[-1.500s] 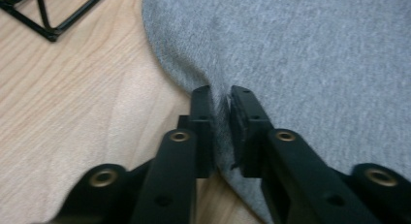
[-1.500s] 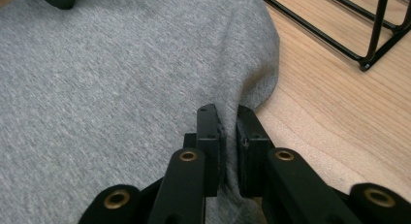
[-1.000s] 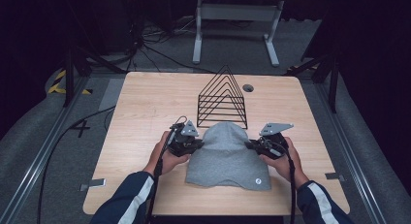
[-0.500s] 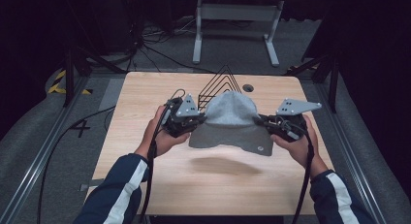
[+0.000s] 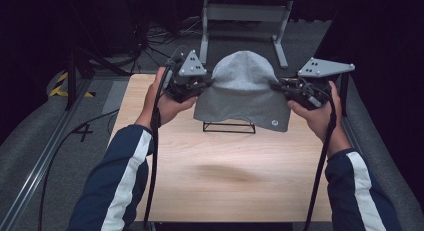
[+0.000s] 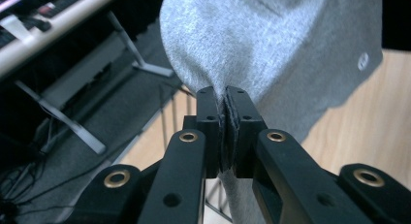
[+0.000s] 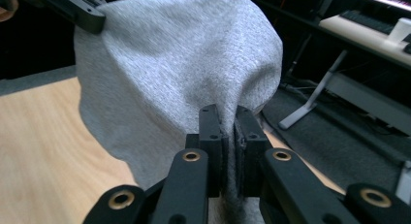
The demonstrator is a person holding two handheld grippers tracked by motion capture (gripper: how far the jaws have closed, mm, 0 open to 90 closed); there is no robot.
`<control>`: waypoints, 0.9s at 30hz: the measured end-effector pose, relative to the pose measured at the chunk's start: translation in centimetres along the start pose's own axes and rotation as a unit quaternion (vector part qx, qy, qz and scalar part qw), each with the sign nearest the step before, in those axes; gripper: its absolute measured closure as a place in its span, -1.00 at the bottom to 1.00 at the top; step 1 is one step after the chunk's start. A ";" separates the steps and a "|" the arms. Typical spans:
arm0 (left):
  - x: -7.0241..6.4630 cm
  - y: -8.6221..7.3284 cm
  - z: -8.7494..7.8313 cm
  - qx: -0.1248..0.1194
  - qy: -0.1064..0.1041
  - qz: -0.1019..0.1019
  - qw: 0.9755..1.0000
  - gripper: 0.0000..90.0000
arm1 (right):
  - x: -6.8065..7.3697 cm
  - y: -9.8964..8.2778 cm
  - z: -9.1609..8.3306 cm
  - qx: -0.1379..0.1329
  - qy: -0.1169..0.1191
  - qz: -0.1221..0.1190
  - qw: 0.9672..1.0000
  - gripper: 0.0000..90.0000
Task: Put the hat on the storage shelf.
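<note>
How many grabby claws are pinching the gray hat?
2. The left gripper pinches the gray hat at its left edge, and the right gripper pinches its right edge, holding it above the wooden table.

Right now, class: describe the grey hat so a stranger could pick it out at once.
Start at the wooden table. Above its far half, between the person's two hands, hangs the grey knit hat, pinched at each side by the left gripper and right gripper. It is the one soft cloth thing, with a small round badge near its hem, unlike the black wire rack beneath.
</note>
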State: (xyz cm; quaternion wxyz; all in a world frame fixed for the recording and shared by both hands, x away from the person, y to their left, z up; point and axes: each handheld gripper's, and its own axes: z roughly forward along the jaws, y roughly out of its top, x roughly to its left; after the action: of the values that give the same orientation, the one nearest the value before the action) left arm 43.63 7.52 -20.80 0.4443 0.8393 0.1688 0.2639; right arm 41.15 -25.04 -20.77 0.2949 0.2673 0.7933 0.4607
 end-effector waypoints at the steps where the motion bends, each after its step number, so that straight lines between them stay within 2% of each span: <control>1: 0.5 0.5 -0.1 -0.004 0.004 -0.001 1.000 0.90 | -0.2 0.3 0.0 -0.002 -0.002 0.000 1.000 0.87; 4: 1.4 1.6 0.0 -0.009 0.015 -0.003 1.000 0.90 | -1.0 1.8 0.3 -0.006 -0.016 -0.002 1.000 0.87; 6: 1.9 2.1 0.1 -0.005 0.023 0.004 1.000 0.90 | -1.3 2.4 0.5 -0.008 -0.022 -0.004 1.000 0.87; 9: 2.5 2.5 0.7 -0.001 0.031 -0.010 0.999 0.90 | -1.8 3.3 1.0 -0.010 -0.030 -0.005 0.999 0.87; 11: 3.0 2.7 1.2 0.001 0.033 -0.010 0.999 0.90 | -2.1 3.5 1.4 -0.009 -0.033 -0.003 0.999 0.87; 21: 4.8 3.2 3.3 0.009 0.043 -0.024 0.999 0.90 | -3.7 4.6 3.6 -0.002 -0.045 0.001 0.999 0.87; 27: 5.3 2.4 4.3 0.011 0.038 -0.039 0.998 0.90 | -3.8 4.4 4.9 0.008 -0.043 0.001 0.999 0.87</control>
State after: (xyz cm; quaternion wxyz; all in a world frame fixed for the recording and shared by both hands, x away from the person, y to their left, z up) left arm 50.58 6.11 -19.23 0.4381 0.8265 0.2213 0.2756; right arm 47.93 -23.02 -17.97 0.3261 0.2895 0.7835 0.4427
